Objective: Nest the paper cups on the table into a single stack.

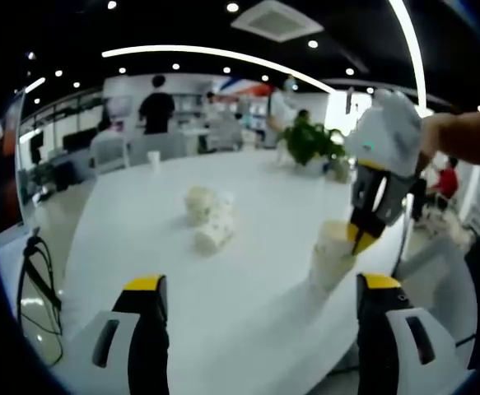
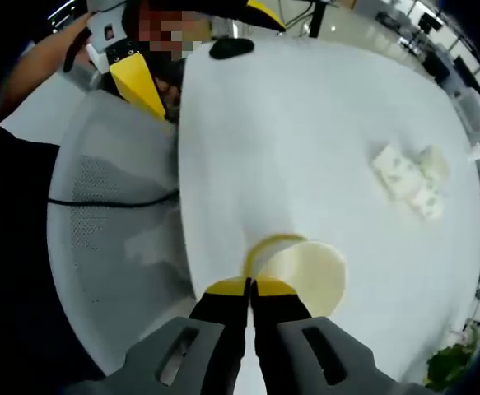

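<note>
Right gripper (image 2: 250,285) jaws pinch the cup stack's (image 2: 305,276) near rim.

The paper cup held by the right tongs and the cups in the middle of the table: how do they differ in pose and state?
The held cup stands upright near the table edge; the middle cups lie tipped on their sides. The right tongs pinch the held cup's rim, while nothing touches the middle cups. The held cup stands alone; the middle ones huddle in a loose cluster. All look pale and paper-like.
</note>
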Demonstrator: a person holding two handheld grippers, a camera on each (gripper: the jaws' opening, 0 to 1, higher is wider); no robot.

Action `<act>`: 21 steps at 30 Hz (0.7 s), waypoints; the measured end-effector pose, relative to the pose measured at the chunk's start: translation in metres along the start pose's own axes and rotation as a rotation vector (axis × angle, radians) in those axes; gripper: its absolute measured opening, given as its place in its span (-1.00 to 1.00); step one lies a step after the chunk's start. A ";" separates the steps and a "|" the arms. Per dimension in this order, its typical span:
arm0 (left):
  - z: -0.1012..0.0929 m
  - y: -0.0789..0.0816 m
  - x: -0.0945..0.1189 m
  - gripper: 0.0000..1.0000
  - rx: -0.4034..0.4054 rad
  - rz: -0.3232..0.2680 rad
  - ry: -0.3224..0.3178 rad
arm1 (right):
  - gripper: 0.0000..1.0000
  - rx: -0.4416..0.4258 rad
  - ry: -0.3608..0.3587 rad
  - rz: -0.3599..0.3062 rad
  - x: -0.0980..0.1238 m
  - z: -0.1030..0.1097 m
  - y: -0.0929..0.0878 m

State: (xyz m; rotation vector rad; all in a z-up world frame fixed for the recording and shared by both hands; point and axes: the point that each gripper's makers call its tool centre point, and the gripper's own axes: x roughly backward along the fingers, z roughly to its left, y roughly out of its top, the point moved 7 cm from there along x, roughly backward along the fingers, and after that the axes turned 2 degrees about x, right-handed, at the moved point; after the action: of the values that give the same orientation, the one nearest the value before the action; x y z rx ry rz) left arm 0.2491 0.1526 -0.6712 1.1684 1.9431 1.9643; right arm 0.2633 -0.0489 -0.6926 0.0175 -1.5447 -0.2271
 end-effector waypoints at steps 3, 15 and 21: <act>0.001 -0.001 -0.001 0.86 0.001 0.002 0.000 | -1.00 0.002 0.004 0.007 -0.005 0.000 -0.001; 0.001 0.000 -0.002 0.86 0.007 0.005 -0.003 | -1.00 0.003 0.000 0.006 -0.014 -0.004 -0.001; 0.000 0.001 -0.003 0.86 0.005 0.007 -0.003 | -0.82 0.034 -0.021 -0.016 -0.009 -0.005 -0.004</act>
State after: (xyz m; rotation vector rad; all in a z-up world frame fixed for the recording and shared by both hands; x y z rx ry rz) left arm 0.2520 0.1508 -0.6718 1.1804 1.9465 1.9606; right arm 0.2680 -0.0523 -0.7022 0.0543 -1.5693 -0.2138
